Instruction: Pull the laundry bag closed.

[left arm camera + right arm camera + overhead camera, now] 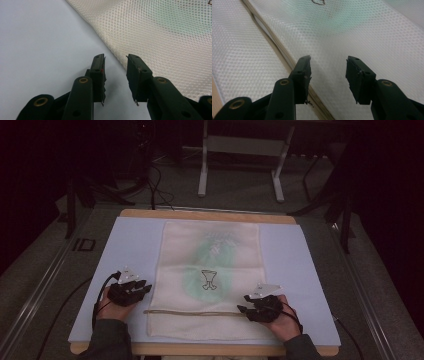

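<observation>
- Left gripper point(115, 75): jaws parted by a moderate gap, holding nothing — poised over the bare board point(130, 245) just beside the bag's left edge.
- Right gripper point(328, 75): jaws wide apart, empty — over the bag point(210, 270) near its right edge, left jaw above the cord point(279, 50).
- Mesh bag: flat at the board's centre, cord across its near end.

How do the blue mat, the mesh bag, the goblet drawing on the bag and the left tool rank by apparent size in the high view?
1. blue mat
2. mesh bag
3. left tool
4. goblet drawing

The left tool looks somewhat larger than the drawing, but it sits nearer the camera, so that order is less sure.
</observation>
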The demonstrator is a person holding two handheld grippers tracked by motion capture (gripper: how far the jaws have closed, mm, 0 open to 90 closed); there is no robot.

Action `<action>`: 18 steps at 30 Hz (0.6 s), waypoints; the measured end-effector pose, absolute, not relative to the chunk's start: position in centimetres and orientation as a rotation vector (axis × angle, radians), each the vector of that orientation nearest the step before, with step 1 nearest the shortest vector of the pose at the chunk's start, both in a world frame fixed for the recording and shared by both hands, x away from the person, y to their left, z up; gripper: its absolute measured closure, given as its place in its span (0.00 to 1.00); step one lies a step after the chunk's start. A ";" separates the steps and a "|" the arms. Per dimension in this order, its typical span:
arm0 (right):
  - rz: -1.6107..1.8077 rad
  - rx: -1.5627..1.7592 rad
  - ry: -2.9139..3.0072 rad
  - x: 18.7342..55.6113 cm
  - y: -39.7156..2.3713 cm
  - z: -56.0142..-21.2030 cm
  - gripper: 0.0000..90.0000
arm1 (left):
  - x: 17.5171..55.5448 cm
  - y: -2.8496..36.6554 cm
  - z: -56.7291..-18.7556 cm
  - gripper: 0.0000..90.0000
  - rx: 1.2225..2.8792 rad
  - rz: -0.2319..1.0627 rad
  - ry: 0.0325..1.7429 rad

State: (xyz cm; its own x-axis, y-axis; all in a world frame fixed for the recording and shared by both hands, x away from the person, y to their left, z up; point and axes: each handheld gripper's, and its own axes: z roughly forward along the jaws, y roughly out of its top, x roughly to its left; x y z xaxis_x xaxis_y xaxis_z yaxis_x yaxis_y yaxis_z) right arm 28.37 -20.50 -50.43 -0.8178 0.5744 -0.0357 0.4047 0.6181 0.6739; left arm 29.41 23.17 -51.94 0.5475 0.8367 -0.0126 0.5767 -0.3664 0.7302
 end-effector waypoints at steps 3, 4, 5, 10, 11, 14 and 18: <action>0.993 0.782 2.608 28.4 -19.8 -50.4 0.61 | 29.4 23.1 -51.9 0.75 2.086 0.477 1.130; 0.985 0.760 2.622 28.4 -19.3 -50.4 0.61 | 29.5 23.1 -51.9 0.74 2.087 0.476 1.130; 0.985 0.760 2.622 28.4 -19.3 -50.4 0.61 | 29.5 23.1 -51.9 0.74 2.090 0.472 1.130; 0.993 0.717 2.635 28.5 -18.1 -50.2 0.60 | 29.5 23.0 -51.9 0.75 2.089 0.451 1.127; 1.003 0.704 2.636 28.5 -17.8 -50.2 0.60 | 29.5 23.0 -51.9 0.75 2.089 0.449 1.125; 1.046 0.680 2.654 28.6 -17.2 -50.0 0.60 | 29.5 22.9 -51.9 0.75 2.089 0.418 1.101; 1.049 0.657 2.663 28.6 -16.3 -50.0 0.61 | 29.6 22.7 -51.9 0.75 2.105 0.399 1.083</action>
